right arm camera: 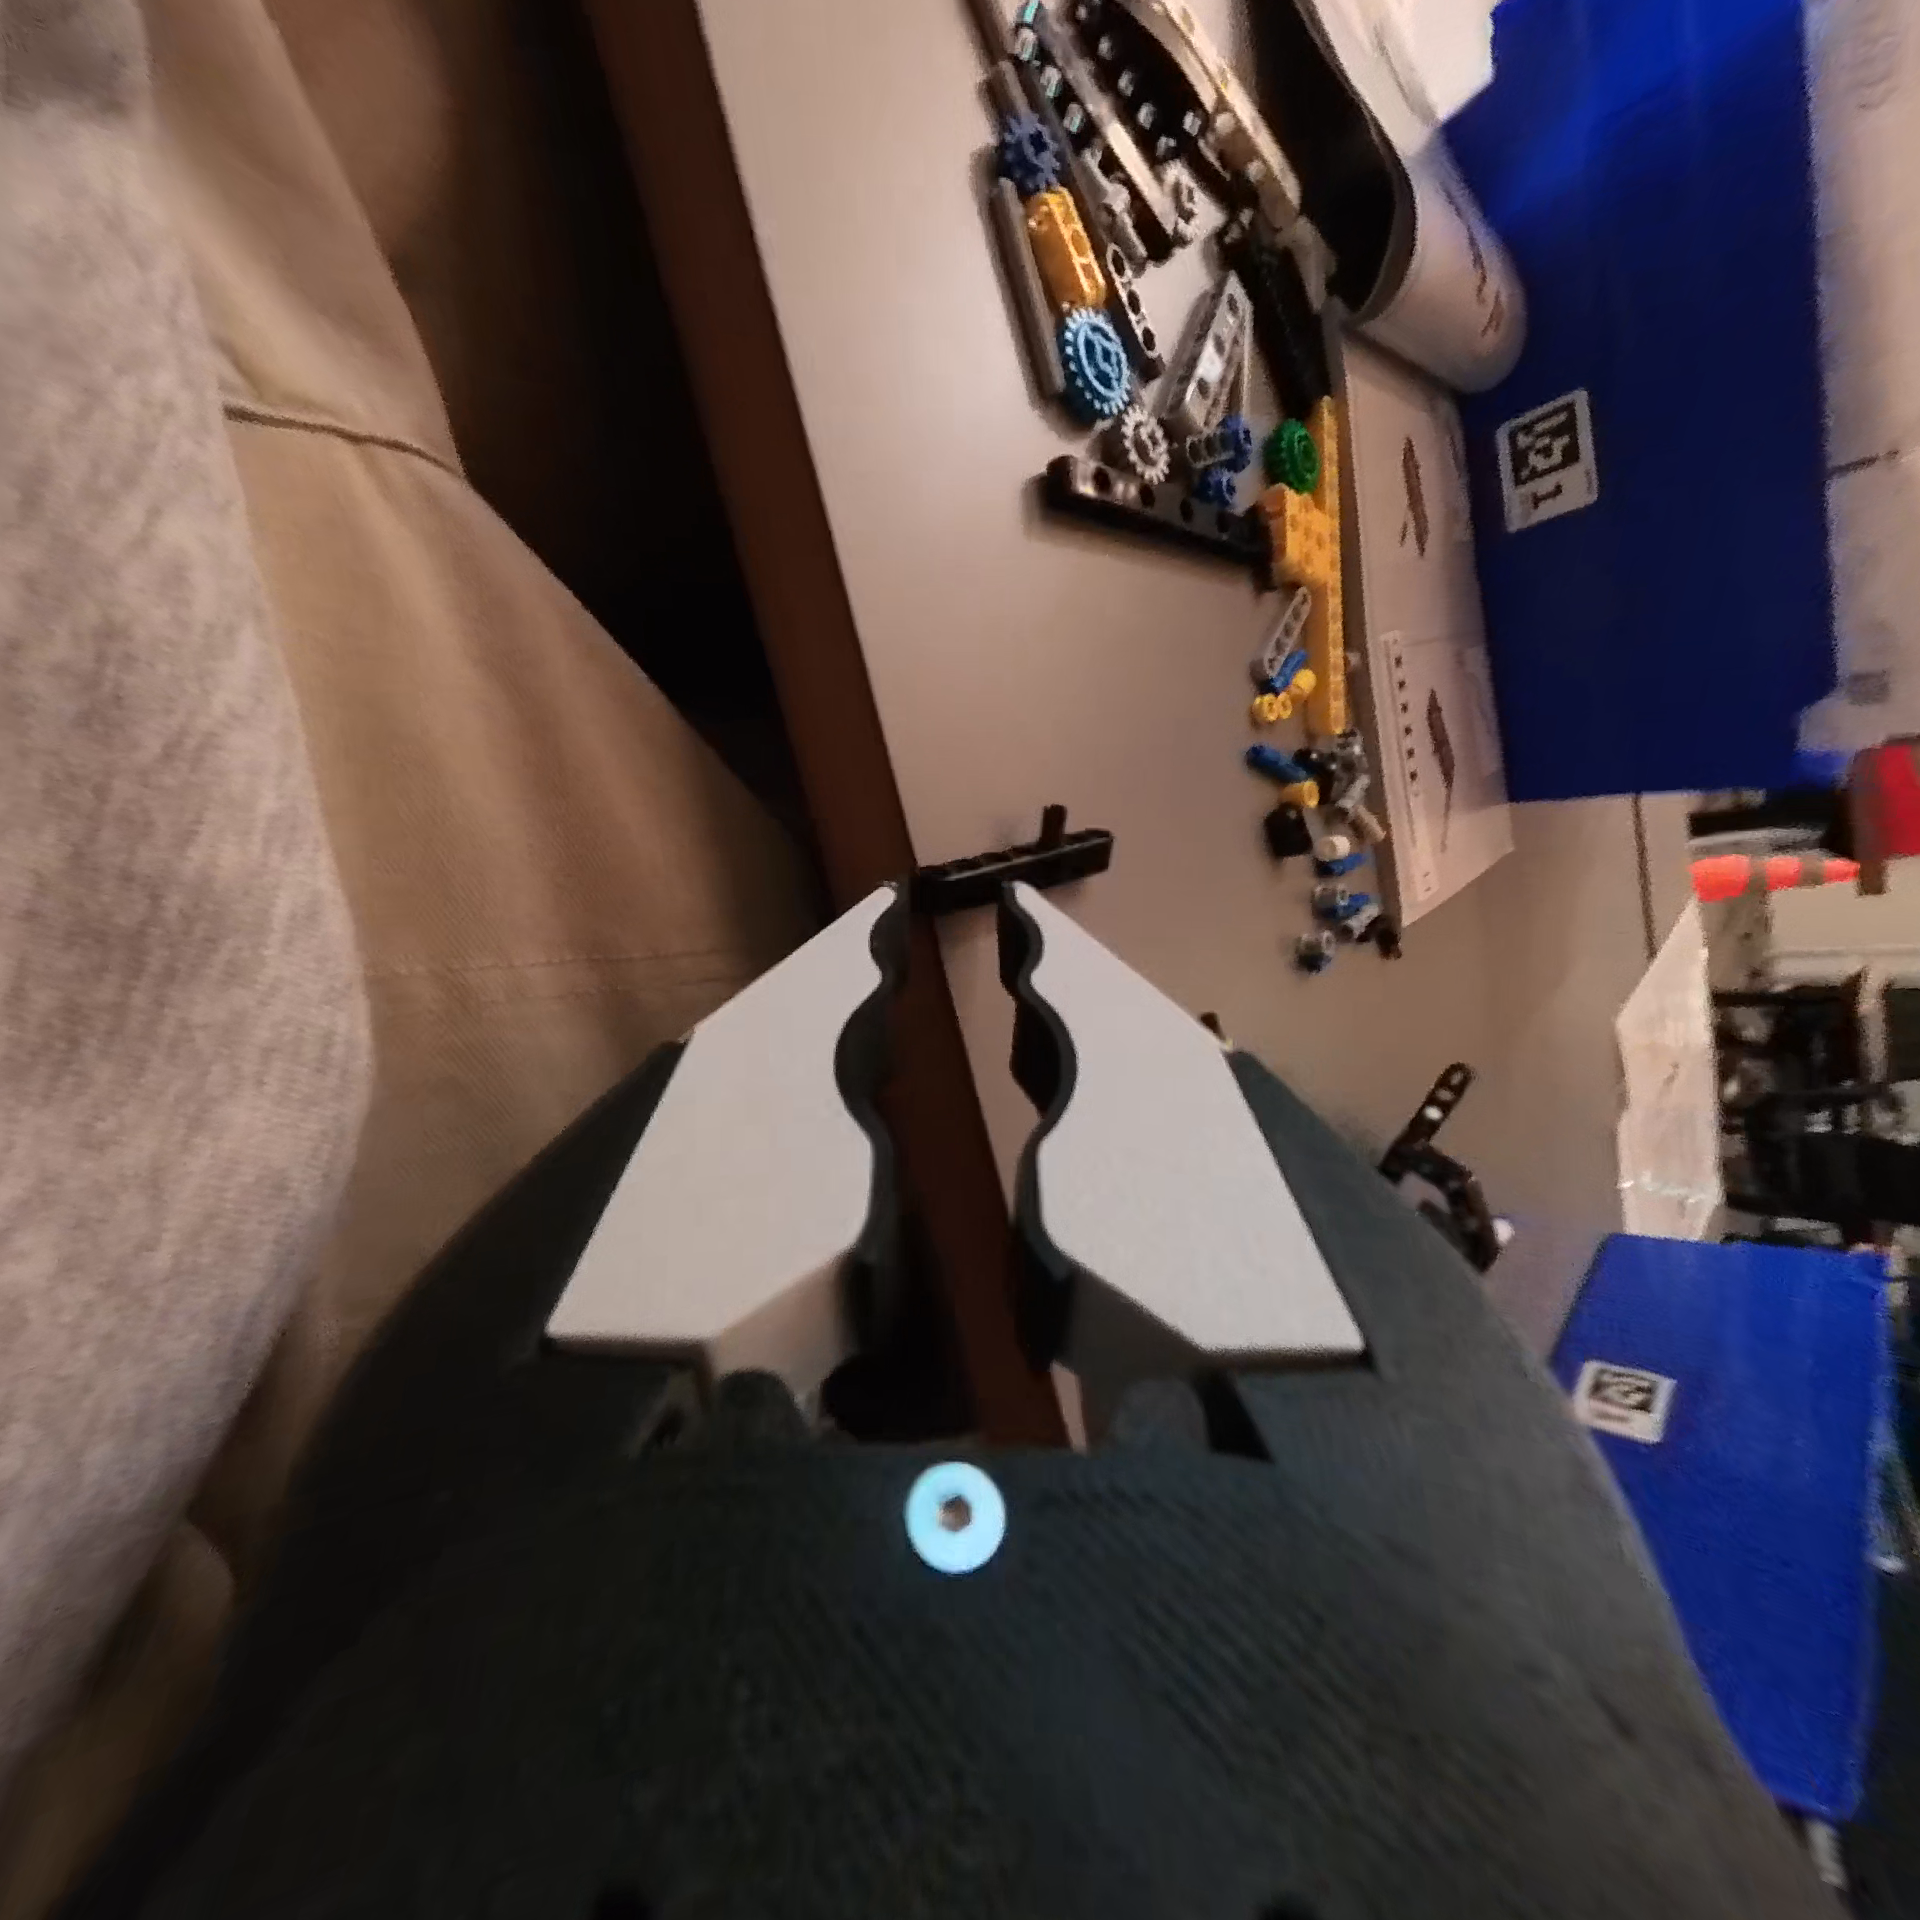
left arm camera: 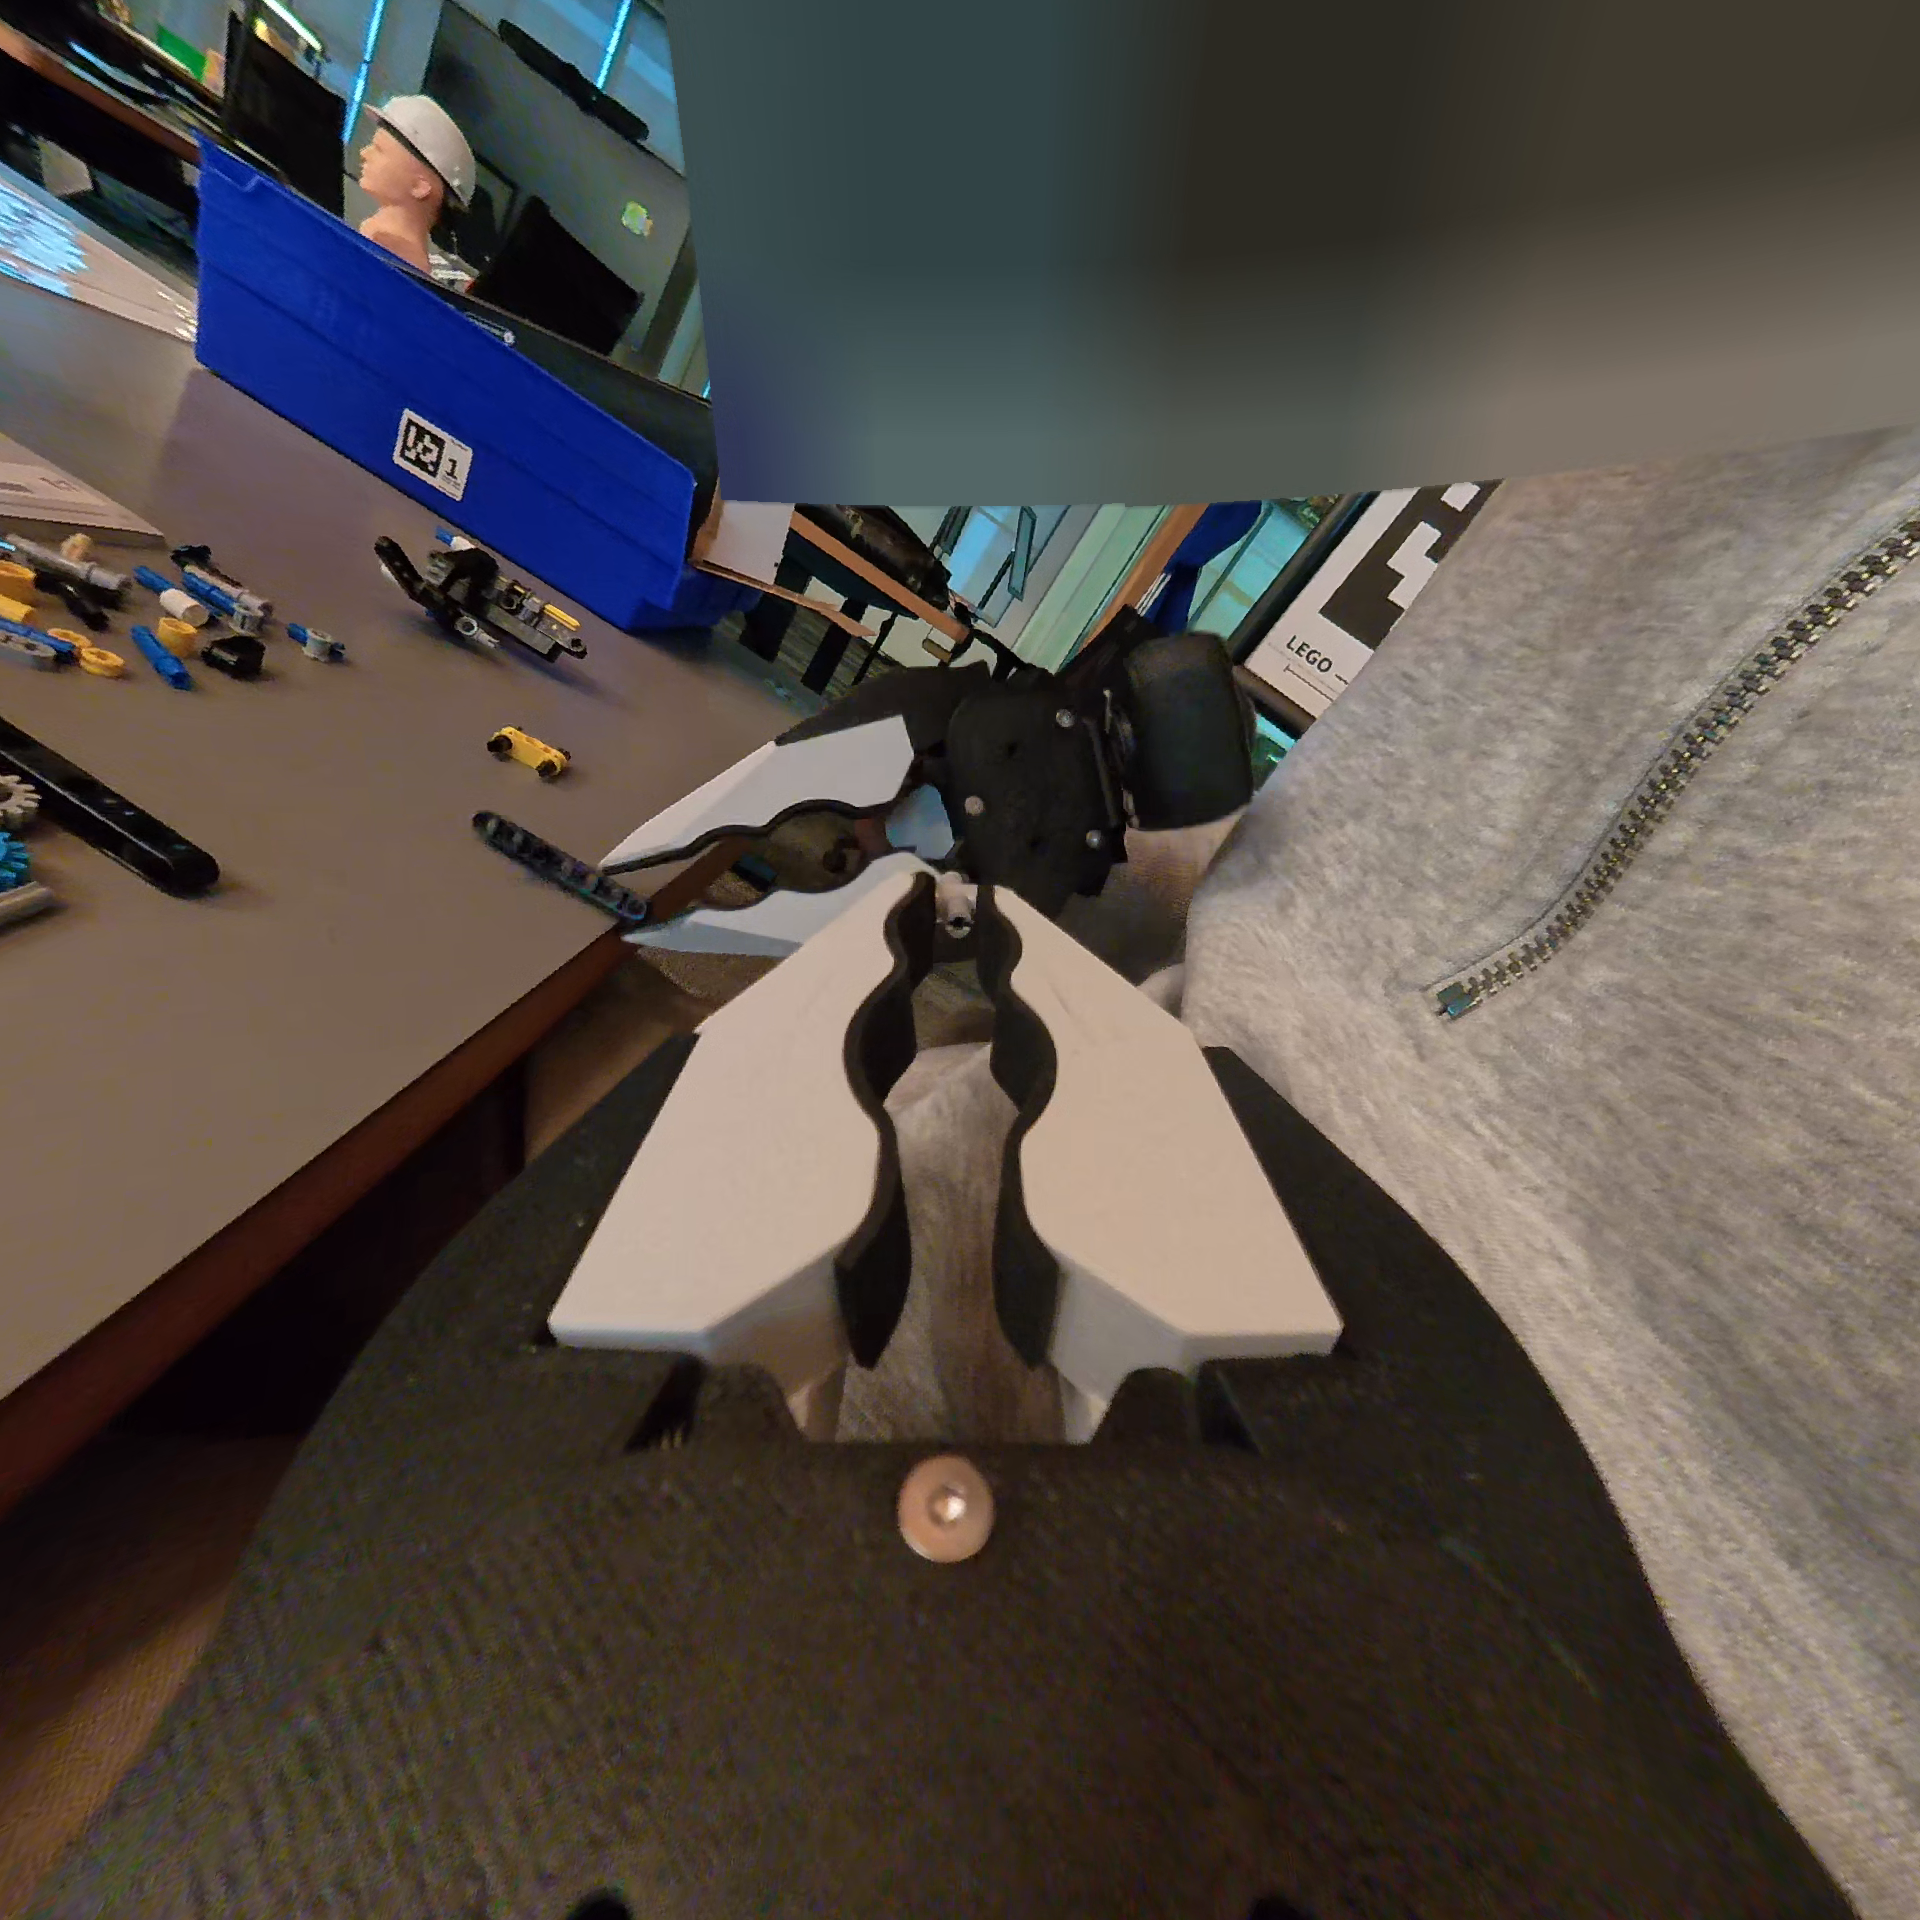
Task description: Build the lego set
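Note:
My left gripper [left arm camera: 951,906] is held off the table's edge, in front of a person's grey hoodie. It is shut on a small white piece [left arm camera: 954,914] that shows just at its tips. My right gripper [right arm camera: 948,896] is shut on one end of a short black beam [right arm camera: 1023,860] with a peg sticking up, at the table's front edge. The left wrist view also shows the right gripper [left arm camera: 625,900] and the beam [left arm camera: 556,864], close to the left of my left gripper's tips. A black part-built assembly [left arm camera: 488,605] lies farther back on the table.
Loose blue, yellow and grey pieces [left arm camera: 156,623], a yellow piece [left arm camera: 528,750] and a long black beam [left arm camera: 104,821] lie on the grey table [left arm camera: 312,935]. A blue bin [left arm camera: 416,395] stands behind. Gears and beams [right arm camera: 1132,343] lie by an instruction booklet [right arm camera: 1439,675]. A second blue bin [right arm camera: 1745,1455] stands at the right. Tip to tip, the grippers are about 15 cm apart. The left gripper is farther from the black part-built assembly [left arm camera: 488,605], some 30 cm, than the right, some 20 cm.

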The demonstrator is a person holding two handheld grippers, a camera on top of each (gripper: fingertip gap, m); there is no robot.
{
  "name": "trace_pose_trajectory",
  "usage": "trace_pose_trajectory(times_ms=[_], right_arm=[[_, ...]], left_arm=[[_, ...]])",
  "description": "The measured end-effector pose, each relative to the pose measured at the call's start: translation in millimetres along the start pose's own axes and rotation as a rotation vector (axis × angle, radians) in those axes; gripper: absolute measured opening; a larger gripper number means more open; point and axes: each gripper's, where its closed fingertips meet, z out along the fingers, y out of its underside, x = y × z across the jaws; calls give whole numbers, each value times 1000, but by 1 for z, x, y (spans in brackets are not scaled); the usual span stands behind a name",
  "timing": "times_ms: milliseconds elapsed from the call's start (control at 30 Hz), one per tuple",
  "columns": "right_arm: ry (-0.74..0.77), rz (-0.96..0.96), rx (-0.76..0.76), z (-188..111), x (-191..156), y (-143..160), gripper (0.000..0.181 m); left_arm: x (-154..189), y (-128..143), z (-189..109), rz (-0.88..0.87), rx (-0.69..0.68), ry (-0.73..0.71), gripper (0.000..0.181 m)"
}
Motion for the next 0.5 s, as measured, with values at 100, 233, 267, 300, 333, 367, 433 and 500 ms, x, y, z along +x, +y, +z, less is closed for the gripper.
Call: trace_pose_trajectory(times_ms=[100, 233, 267, 300, 333, 367, 433, 500], right_arm=[[-4, 107, 15, -3, 3, 3, 13], [-15, 307, 34, -7, 7, 11, 7], [-21, 362, 39, -7, 7, 13, 7], [-29, 416, 47, -7, 8, 15, 7], [-36, 468, 59, -7, 9, 15, 7], [-44, 517, 70, -8, 9, 16, 7], [-57, 601, 87, -8, 11, 16, 7], [-77, 666, 101, -8, 12, 17, 9]], left_arm=[[0, 0, 0, -1, 0, 0, 5], [0, 0, 0, -4, 1, 2, 5], [0, 0, 0, -4, 1, 2, 5], [0, 0, 0, -4, 0, 3, 5], [0, 0, 0, -5, 0, 3, 5], [0, 0, 0, -6, -1, 4, 5], [0, 0, 0, -8, -1, 4, 5], [0, 0, 0, -10, 0, 3, 5]])
